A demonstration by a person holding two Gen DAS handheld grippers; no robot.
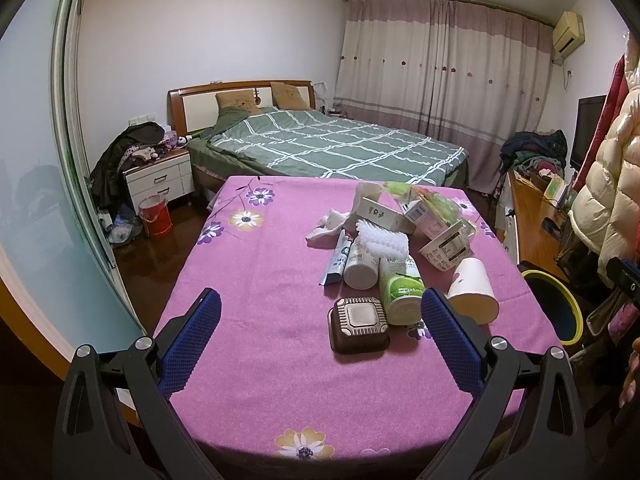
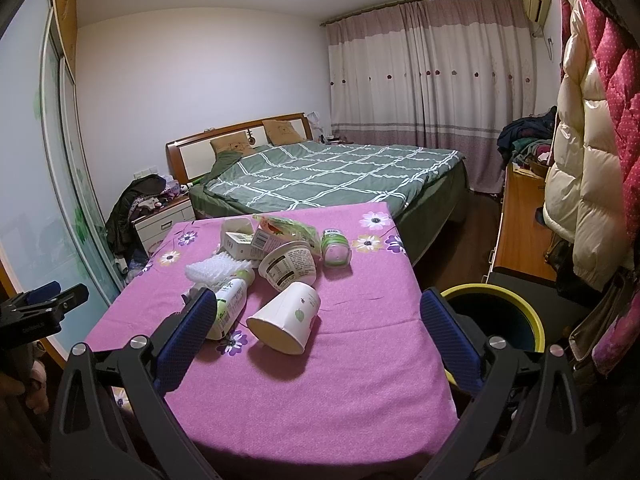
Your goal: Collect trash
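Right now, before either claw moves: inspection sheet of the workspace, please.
Surface: table under a pink flowered cloth, near half bare.
Job's things: paper cup on its side; green bottle lying down; brown tray upside down; noodle bowl tipped; cartons and foam net piled behind. Bin, yellow rim, right of the table.
Clutter: clothes on nightstand.
Grippers: left claw open, empty; right claw open, empty, facing the cup.
Cables: nothing seen.
Surroundings: bed, curtains, hanging coats.
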